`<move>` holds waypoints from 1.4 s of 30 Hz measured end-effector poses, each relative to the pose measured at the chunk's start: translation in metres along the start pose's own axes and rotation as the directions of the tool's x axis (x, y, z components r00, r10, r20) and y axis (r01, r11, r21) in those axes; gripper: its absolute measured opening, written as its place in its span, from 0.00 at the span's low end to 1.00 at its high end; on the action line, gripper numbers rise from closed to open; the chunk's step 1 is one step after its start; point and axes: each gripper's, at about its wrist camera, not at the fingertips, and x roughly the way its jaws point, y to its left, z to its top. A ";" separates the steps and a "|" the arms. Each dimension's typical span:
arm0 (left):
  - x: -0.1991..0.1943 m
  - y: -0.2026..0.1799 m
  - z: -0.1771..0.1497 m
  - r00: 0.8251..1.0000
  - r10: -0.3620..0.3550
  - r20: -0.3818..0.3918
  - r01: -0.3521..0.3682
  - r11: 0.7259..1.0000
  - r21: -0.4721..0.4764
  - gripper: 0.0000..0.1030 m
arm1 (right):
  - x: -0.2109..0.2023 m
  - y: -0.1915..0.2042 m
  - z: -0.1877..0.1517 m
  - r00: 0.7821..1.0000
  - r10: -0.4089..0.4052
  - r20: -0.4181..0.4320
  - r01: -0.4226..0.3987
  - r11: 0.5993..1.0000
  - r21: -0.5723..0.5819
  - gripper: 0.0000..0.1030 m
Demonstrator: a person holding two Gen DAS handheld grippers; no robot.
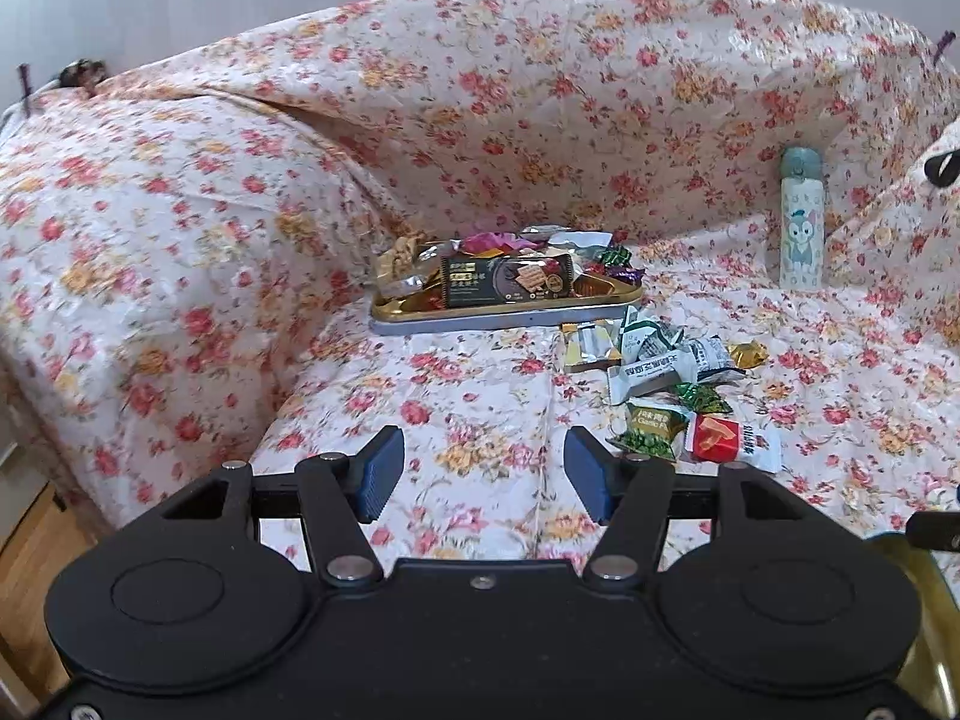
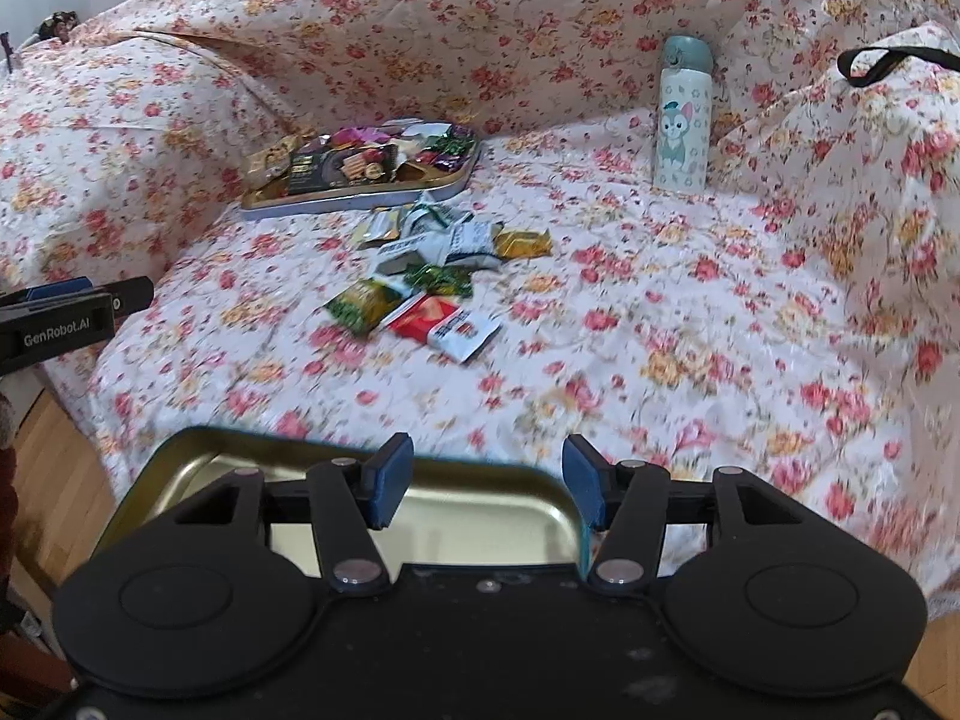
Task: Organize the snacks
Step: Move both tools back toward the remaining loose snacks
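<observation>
A tin tray (image 1: 498,315) (image 2: 336,199) full of wrapped snacks sits on the floral sofa seat near the backrest. A pile of loose snack packets (image 1: 666,372) (image 2: 432,264) lies in front of it, with a red and white packet (image 1: 732,441) (image 2: 447,321) nearest. My left gripper (image 1: 483,468) is open and empty over the seat, left of the pile. My right gripper (image 2: 486,480) is open and empty, hovering just above an empty gold tin (image 2: 456,516) at the seat's front edge. The left gripper's side shows at the left edge of the right wrist view (image 2: 72,306).
A pale bottle with a cartoon cat (image 1: 801,222) (image 2: 681,114) stands upright against the backrest at the right. A floral-covered armrest (image 1: 120,228) rises on the left. A black strap (image 2: 888,63) lies on the right cushion. Wooden floor (image 2: 48,468) lies below the sofa front.
</observation>
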 end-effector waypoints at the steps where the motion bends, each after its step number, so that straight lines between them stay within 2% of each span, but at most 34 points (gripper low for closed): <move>1: 0.004 -0.002 0.001 1.000 0.001 0.002 -0.001 1.000 0.014 0.62 | 0.004 0.000 0.003 1.000 -0.006 -0.002 0.006 1.000 -0.001 0.56; 6: 0.032 -0.013 0.006 1.000 0.002 -0.008 -0.001 0.997 0.077 0.62 | 0.025 -0.003 0.016 0.999 -0.017 -0.028 0.017 1.000 0.007 0.57; 17: 0.108 -0.022 0.029 0.997 -0.043 -0.058 0.048 0.995 0.089 0.62 | 0.076 -0.012 0.046 0.996 -0.039 -0.079 0.042 0.999 0.026 0.57; 27: 0.177 -0.040 0.048 0.992 -0.086 -0.095 0.095 0.991 0.097 0.62 | 0.121 -0.024 0.084 0.998 -0.053 -0.020 0.053 0.998 0.038 0.57; 35: 0.207 -0.046 0.055 0.986 -0.126 -0.109 0.136 0.987 0.087 0.62 | 0.166 -0.035 0.110 0.997 -0.068 0.021 0.068 0.997 0.037 0.57; 42: 0.223 -0.041 0.057 0.976 -0.197 -0.095 0.200 0.979 0.022 0.62 | 0.182 -0.045 0.116 0.995 -0.077 0.056 0.075 0.996 0.047 0.57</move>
